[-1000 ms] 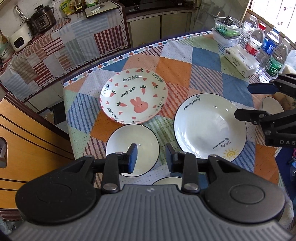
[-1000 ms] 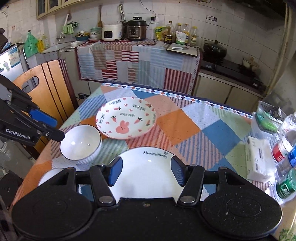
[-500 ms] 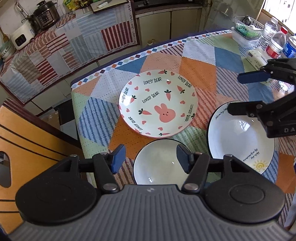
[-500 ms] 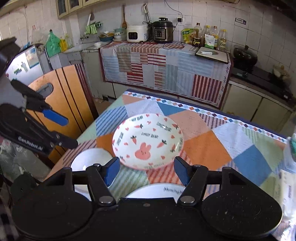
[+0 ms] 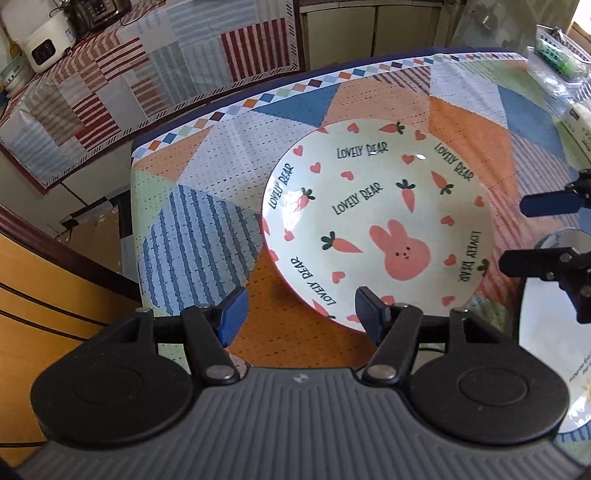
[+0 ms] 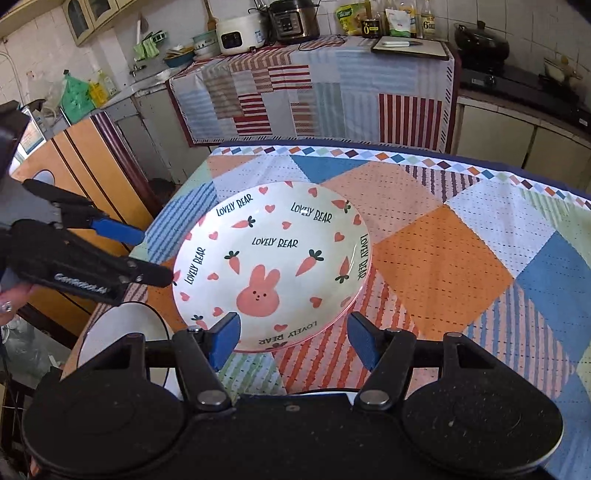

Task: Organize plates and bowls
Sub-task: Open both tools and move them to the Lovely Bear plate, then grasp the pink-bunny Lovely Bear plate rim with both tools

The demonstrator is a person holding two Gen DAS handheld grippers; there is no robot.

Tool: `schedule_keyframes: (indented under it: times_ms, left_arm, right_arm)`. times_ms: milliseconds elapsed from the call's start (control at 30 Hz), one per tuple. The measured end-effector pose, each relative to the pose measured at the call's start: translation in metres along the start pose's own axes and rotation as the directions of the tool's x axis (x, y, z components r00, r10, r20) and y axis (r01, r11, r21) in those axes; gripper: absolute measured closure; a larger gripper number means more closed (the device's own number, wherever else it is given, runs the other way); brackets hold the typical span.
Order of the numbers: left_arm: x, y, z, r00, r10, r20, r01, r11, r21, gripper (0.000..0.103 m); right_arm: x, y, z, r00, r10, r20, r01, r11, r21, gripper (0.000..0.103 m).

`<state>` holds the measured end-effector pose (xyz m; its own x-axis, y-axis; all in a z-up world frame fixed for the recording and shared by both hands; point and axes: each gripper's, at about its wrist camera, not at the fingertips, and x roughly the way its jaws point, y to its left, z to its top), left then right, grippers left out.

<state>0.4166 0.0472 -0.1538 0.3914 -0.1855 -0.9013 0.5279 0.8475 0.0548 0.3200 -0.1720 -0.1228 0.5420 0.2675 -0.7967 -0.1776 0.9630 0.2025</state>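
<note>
A pale plate with a pink bunny, carrots and hearts lies on the patchwork tablecloth. My left gripper hovers open at the plate's near-left rim, with nothing pressed between its blue pads. From the right wrist view the left gripper comes in from the left, its lower finger tip at the plate's left edge. My right gripper is open over the plate's near rim and holds nothing; in the left wrist view it stands off the plate's right side. A white bowl sits lower left. A large white plate is lower right.
The table's far edge faces a counter draped in striped patchwork cloth, with a rice cooker on it. A wooden chair stands off the table's left side. A plastic basket sits at the far right.
Both grippers have dropped and moved forward to the bunny plate, which now looks much larger. The left jaws have opened from narrow to wide. The white bowl has left the left wrist view.
</note>
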Motion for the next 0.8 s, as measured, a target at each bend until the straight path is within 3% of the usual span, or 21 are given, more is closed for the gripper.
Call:
schedule_keyframes:
  times_ms: [267,333,400,433,500,667,800]
  left_arm:
    - [0.04,0.015,-0.003,1.0,-0.017,-0.01,0.015,0.987,-0.159,0.037]
    - [0.042,0.014,-0.007,0.999,-0.034,0.007,0.035,0.982,-0.187,0.038]
    - [0.043,0.011,-0.009,0.998,-0.05,0.029,0.055,0.976,-0.21,0.042]
    - [0.043,0.011,-0.01,0.998,-0.055,0.037,0.062,0.973,-0.224,0.048]
    - [0.042,0.011,-0.01,0.995,-0.088,0.05,0.098,0.96,-0.262,0.064]
    - [0.043,0.017,-0.008,0.995,-0.09,0.036,0.097,0.922,-0.375,0.074]
    - [0.042,0.019,-0.001,0.996,-0.09,-0.016,0.077,0.918,-0.389,0.076]
  right_arm:
    - [0.038,-0.023,0.002,0.998,-0.02,-0.063,0.031,0.984,0.173,0.036]
    - [0.043,-0.03,0.0,0.998,-0.012,-0.059,0.025,0.972,0.232,0.043]
    - [0.046,-0.036,-0.002,0.999,0.006,-0.054,0.009,0.961,0.277,0.059]
    - [0.048,-0.04,-0.002,0.999,0.015,-0.046,-0.001,0.954,0.299,0.064]
    - [0.05,-0.045,-0.002,0.999,0.027,-0.04,-0.013,0.946,0.323,0.084]
    - [0.057,-0.051,0.0,0.999,0.042,-0.029,-0.028,0.929,0.369,0.085]
    - [0.059,-0.048,0.0,0.999,0.037,-0.025,-0.025,0.929,0.368,0.084]
